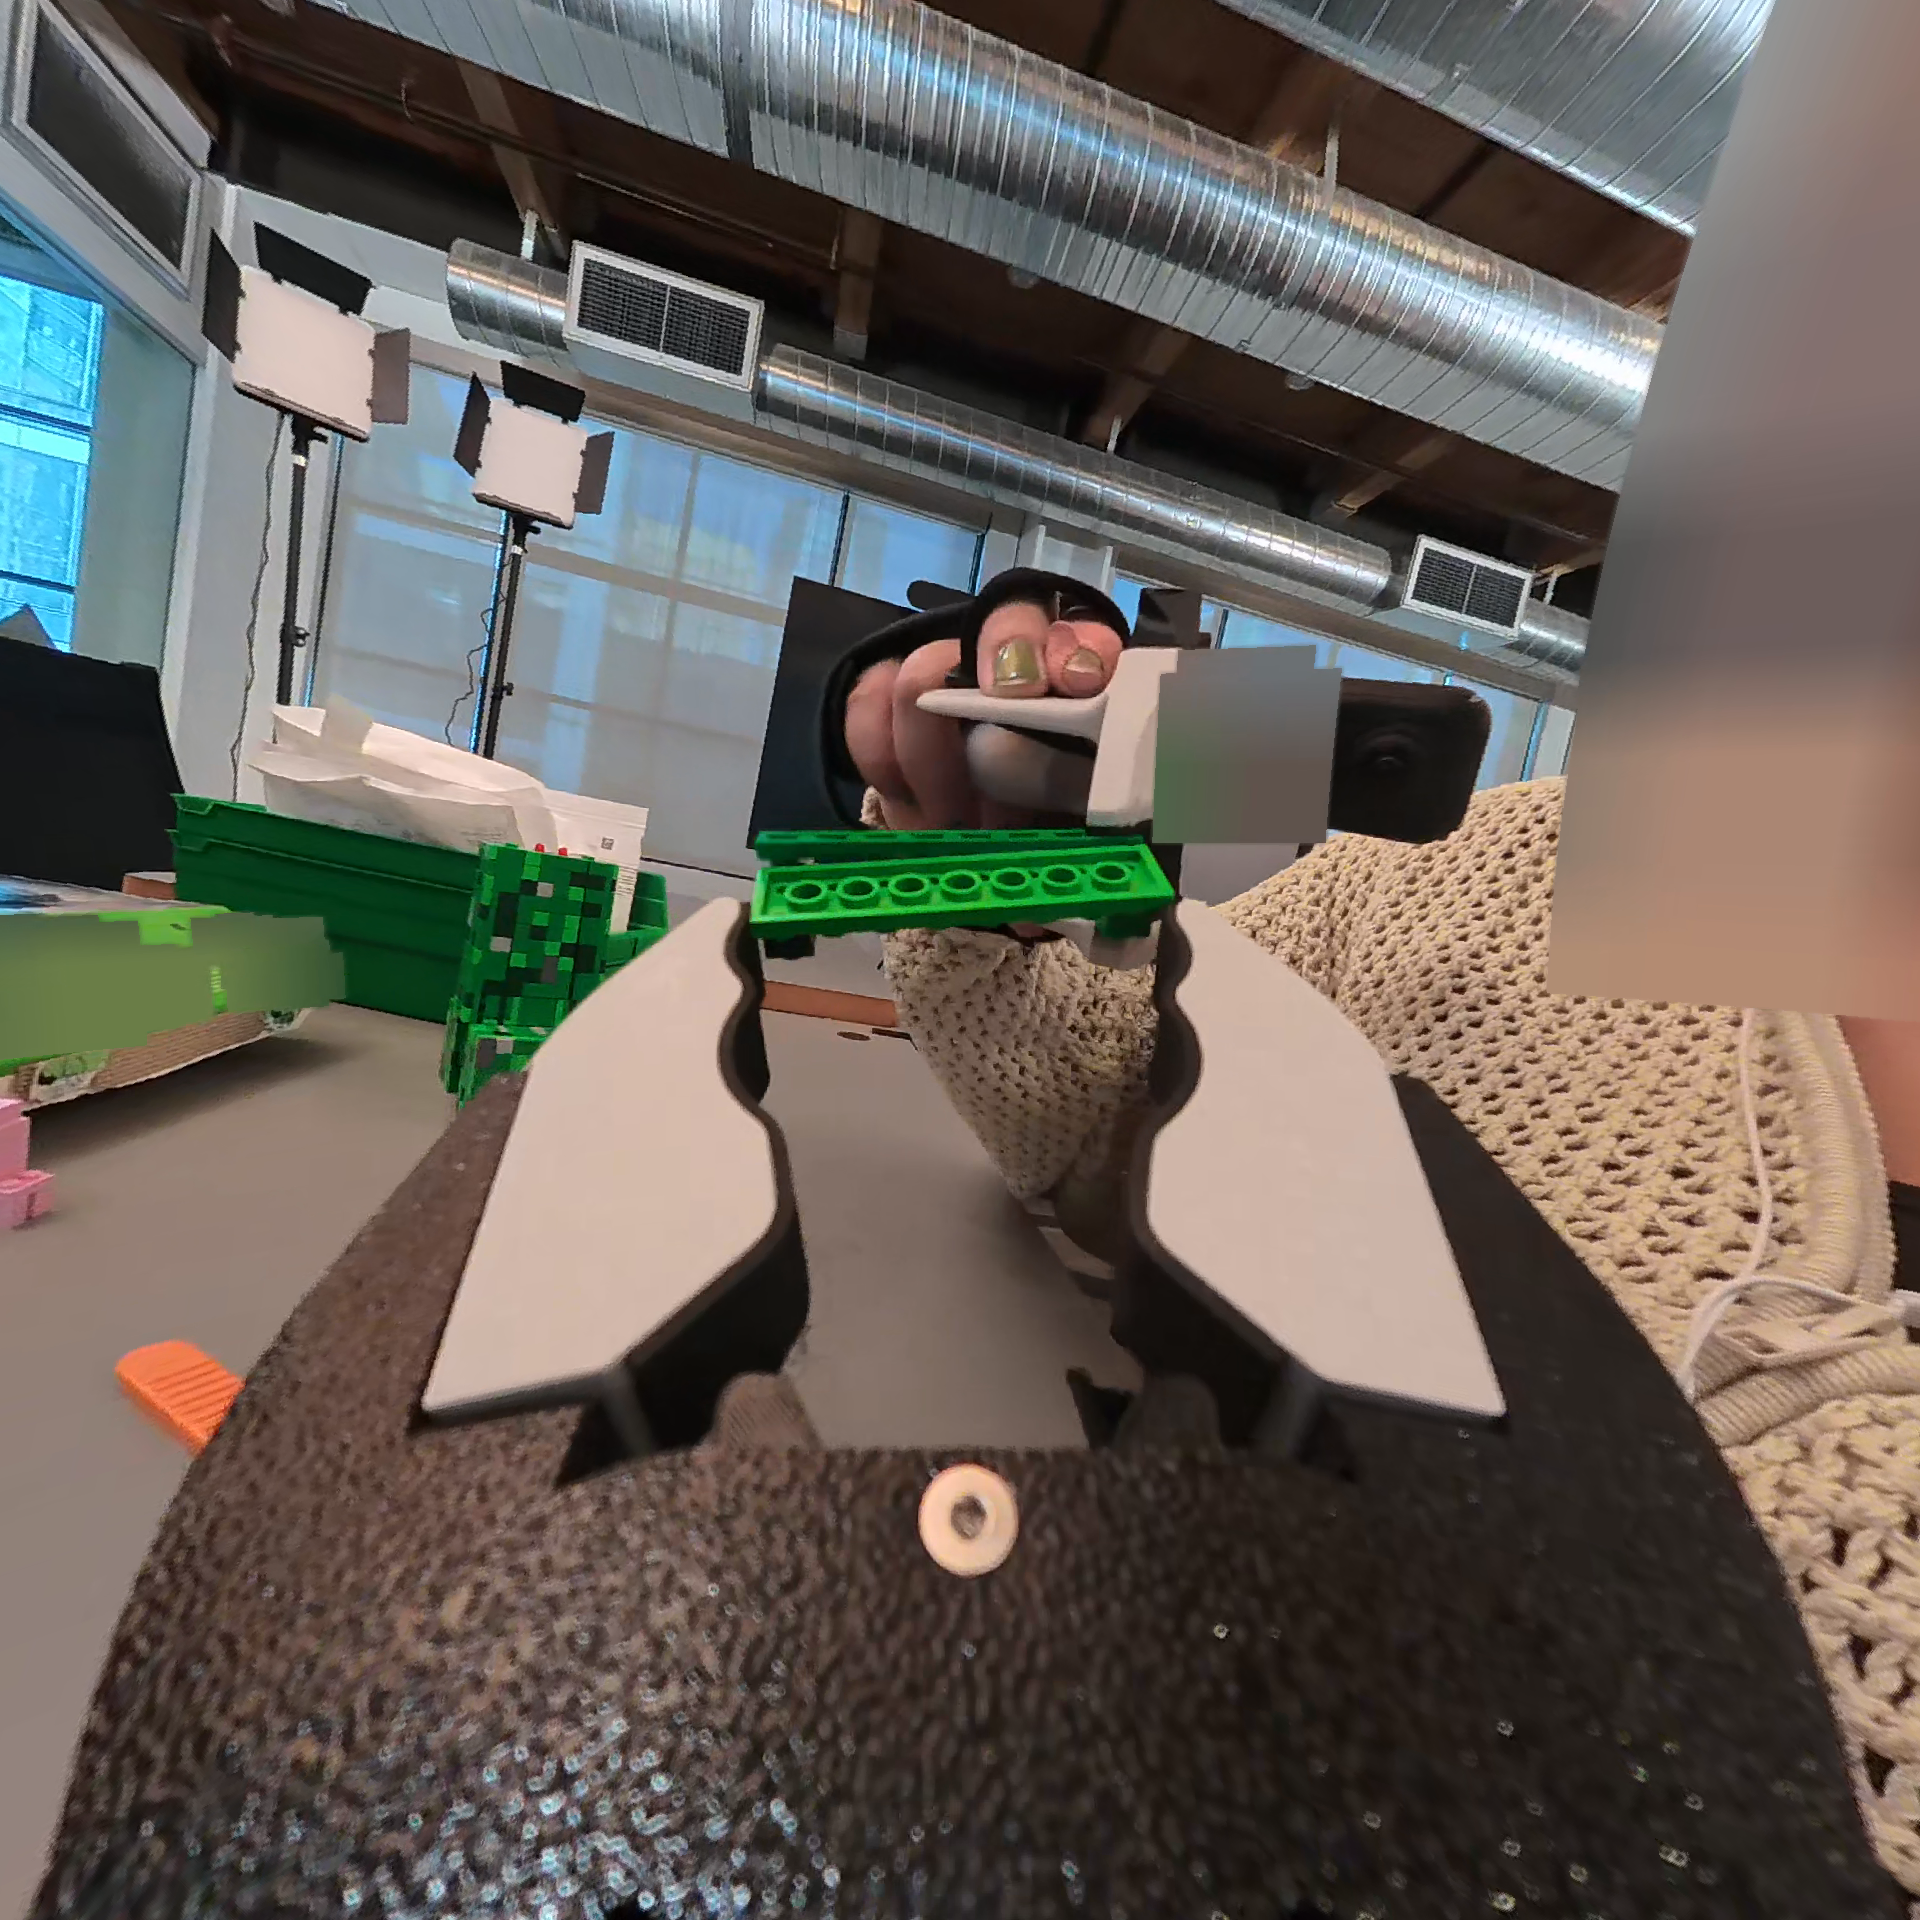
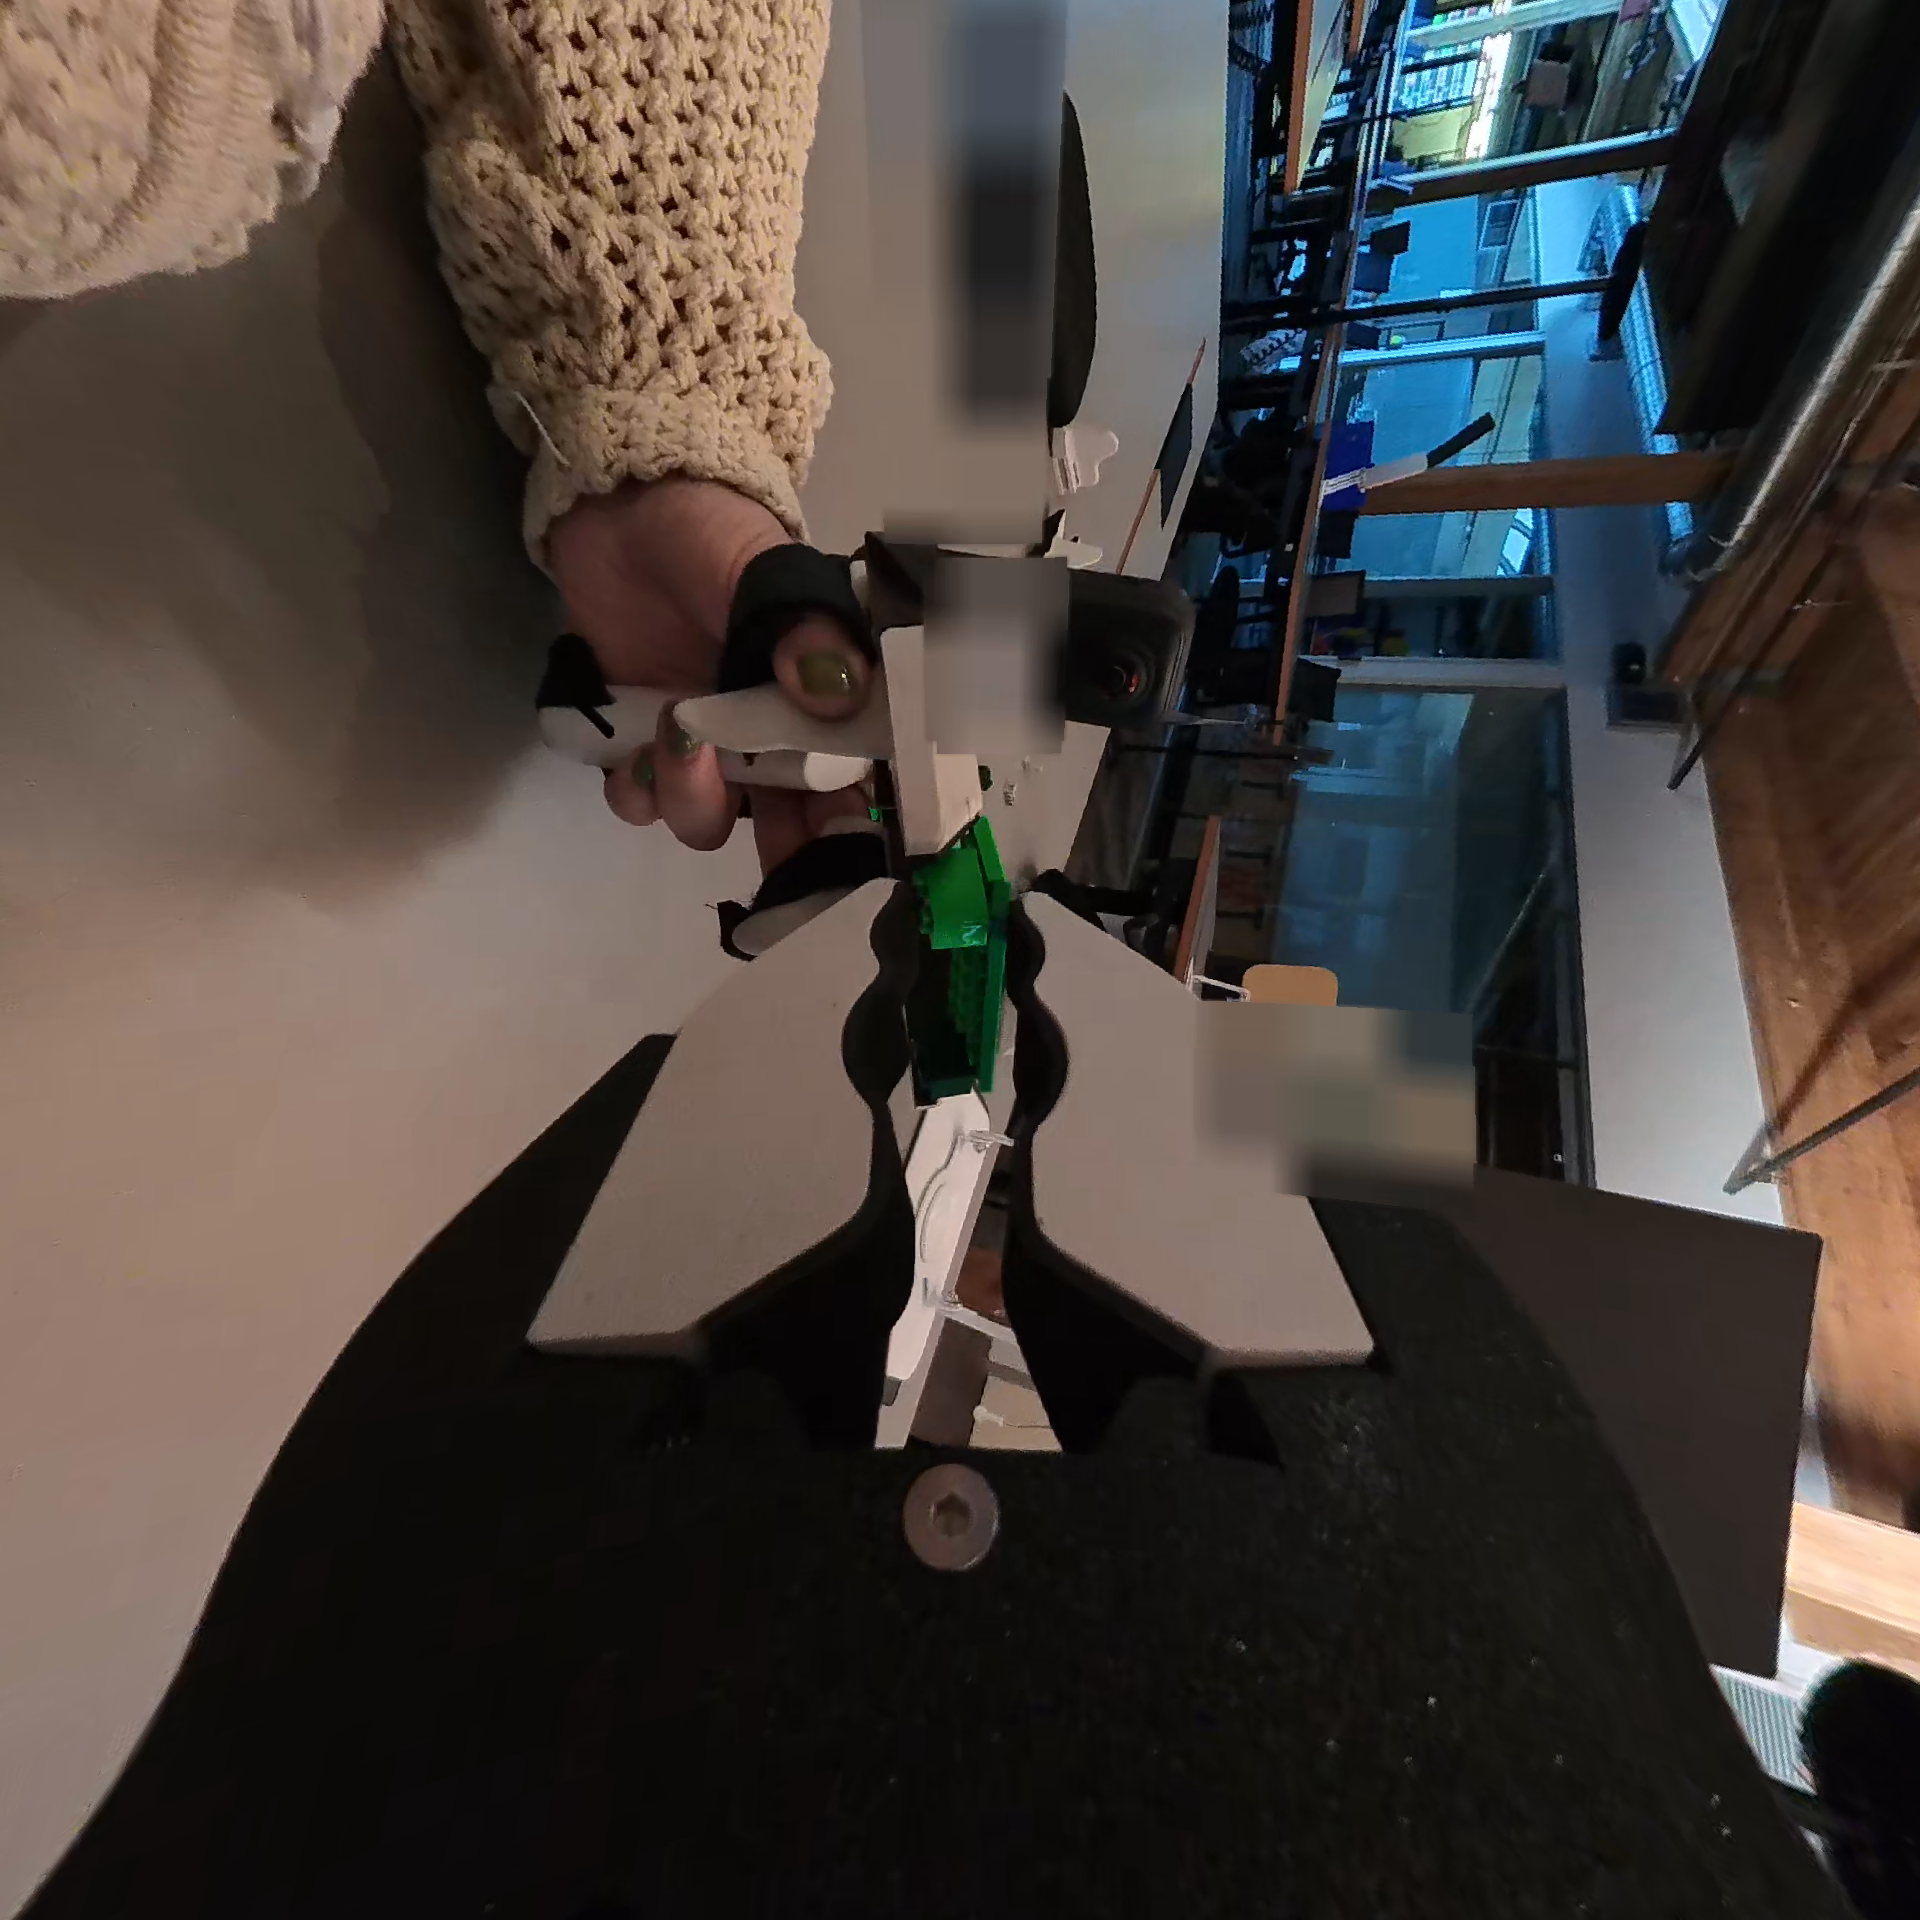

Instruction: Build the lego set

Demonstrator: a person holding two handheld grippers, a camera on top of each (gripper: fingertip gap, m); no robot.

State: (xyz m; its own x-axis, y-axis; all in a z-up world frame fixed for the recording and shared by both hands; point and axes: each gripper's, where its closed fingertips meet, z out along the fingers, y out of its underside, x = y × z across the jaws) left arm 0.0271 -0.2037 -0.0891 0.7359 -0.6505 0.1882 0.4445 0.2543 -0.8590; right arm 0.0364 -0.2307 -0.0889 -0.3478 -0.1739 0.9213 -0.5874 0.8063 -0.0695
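A long green lego plate assembly is held in the air above the grey table, its underside with round tubes facing the left wrist view. My left gripper is spread wide, and its two fingertips press on the plate's two ends. In the right wrist view the same green assembly appears edge-on, with my right gripper shut on its flat sides. Each view shows the other gripper beyond the plate, held by a hand in a cream knit sleeve.
A green pixel-patterned lego figure stands left of centre on the table. Behind it are stacked green trays with white bags. Pink bricks and an orange brick separator lie at the left. Two light panels on stands are behind.
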